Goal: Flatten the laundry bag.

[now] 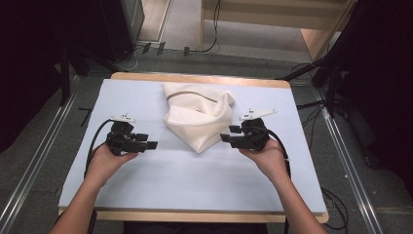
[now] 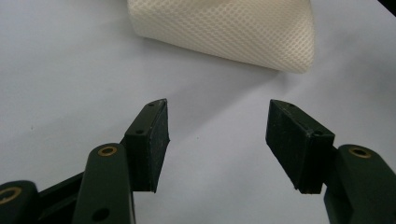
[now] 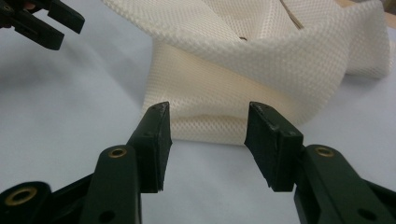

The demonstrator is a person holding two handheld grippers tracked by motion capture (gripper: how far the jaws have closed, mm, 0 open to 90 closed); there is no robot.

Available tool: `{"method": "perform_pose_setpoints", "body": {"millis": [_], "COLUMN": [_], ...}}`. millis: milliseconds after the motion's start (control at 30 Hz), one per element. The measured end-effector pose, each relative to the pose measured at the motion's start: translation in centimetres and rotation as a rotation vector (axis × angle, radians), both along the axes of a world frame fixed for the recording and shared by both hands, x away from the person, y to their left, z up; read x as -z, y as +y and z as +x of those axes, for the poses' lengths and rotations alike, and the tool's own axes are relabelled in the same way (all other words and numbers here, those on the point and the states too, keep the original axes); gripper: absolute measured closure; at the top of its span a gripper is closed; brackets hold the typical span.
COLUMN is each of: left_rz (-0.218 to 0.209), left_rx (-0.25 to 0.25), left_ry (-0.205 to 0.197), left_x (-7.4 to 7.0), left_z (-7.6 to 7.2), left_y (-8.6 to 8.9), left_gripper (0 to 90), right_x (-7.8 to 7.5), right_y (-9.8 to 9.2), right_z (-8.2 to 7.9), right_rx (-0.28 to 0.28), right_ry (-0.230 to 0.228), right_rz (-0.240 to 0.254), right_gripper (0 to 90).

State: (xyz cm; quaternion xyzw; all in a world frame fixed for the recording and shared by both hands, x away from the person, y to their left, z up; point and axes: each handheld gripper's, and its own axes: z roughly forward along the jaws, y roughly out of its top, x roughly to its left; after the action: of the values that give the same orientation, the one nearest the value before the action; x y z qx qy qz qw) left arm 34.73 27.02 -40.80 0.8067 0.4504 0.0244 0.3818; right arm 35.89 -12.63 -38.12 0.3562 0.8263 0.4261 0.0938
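A cream mesh cloth (image 1: pixel 199 117) lies crumpled and loosely folded at the middle of the pale blue table mat (image 1: pixel 195 170), its point toward me. My left gripper (image 1: pixel 151 145) hovers left of the cloth, pointing right, jaws open and empty. In the left gripper view the cloth (image 2: pixel 233 32) lies beyond the gap (image 2: pixel 217 135). My right gripper (image 1: pixel 226 134) sits at the cloth's right edge, pointing left, open. In the right gripper view the cloth's folded edge (image 3: pixel 261 74) lies just past the tips (image 3: pixel 208 140), with nothing pinched. The left gripper (image 3: pixel 42 23) shows at the top left there.
The mat covers a wooden table (image 1: pixel 204 217). Around it are a grey floor with metal rails (image 1: pixel 34 161), cables (image 1: pixel 311 105) and dark stands (image 1: pixel 336 73) at the right.
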Motion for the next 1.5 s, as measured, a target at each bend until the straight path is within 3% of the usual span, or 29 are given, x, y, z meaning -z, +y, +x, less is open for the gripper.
{"method": "perform_pose_setpoints", "body": {"millis": [267,433,767,800,1100,1167,1267,1300,1333,1400,1500], "left_rz": [-0.013,-0.008,-0.021,-0.020,-0.020,-0.018,-0.020,-0.020,-0.021,-0.022,-0.021], "left_rx": [-0.014,-0.013,-0.032,-0.038,-0.050,-0.048,-0.052,-0.053,-0.053,-0.054,-0.053], "left_ry": [0.001,0.000,0.000,0.002,0.005,0.005,0.006,0.006,0.008,0.008,0.008], "left_x": [-0.1,-0.1,-0.1,-0.2,0.0,0.0,0.0,0.0,0.0,0.0,0.0], "left_z": [-0.3,-0.5,-1.0,-1.2,-1.5,-1.5,-1.5,-1.5,-1.5,-1.5,-1.5], "left_y": [0.4,0.8,1.5,1.6,2.1,2.2,2.3,2.3,2.3,2.4,2.4], "left_gripper": [39.7,39.5,38.5,38.5,38.5,38.5,38.6,38.6,38.6,38.6,38.6], "right_x": [-1.4,-1.4,-1.5,-1.6,-0.7,-0.1,0.5,0.7,1.0,0.9,0.2], "right_y": [2.4,3.8,6.9,7.8,10.8,11.5,12.1,12.4,12.5,12.1,11.1], "right_z": [0.9,1.4,2.8,3.1,4.6,5.0,5.3,5.4,5.8,6.0,5.6], "right_rx": [-0.038,-0.061,-0.104,-0.114,-0.113,-0.109,-0.104,-0.089,-0.062,-0.069,-0.086], "right_ry": [-0.007,-0.004,-0.002,-0.003,-0.008,0.012,0.003,-0.002,-0.015,-0.019,-0.017], "right_rz": [0.008,0.001,-0.026,-0.030,-0.055,-0.075,-0.105,-0.122,-0.137,-0.118,-0.066], "right_gripper": [51.4,50.7,40.6,38.8,31.3,30.4,30.9,37.6,58.2,77.0,84.3]}}
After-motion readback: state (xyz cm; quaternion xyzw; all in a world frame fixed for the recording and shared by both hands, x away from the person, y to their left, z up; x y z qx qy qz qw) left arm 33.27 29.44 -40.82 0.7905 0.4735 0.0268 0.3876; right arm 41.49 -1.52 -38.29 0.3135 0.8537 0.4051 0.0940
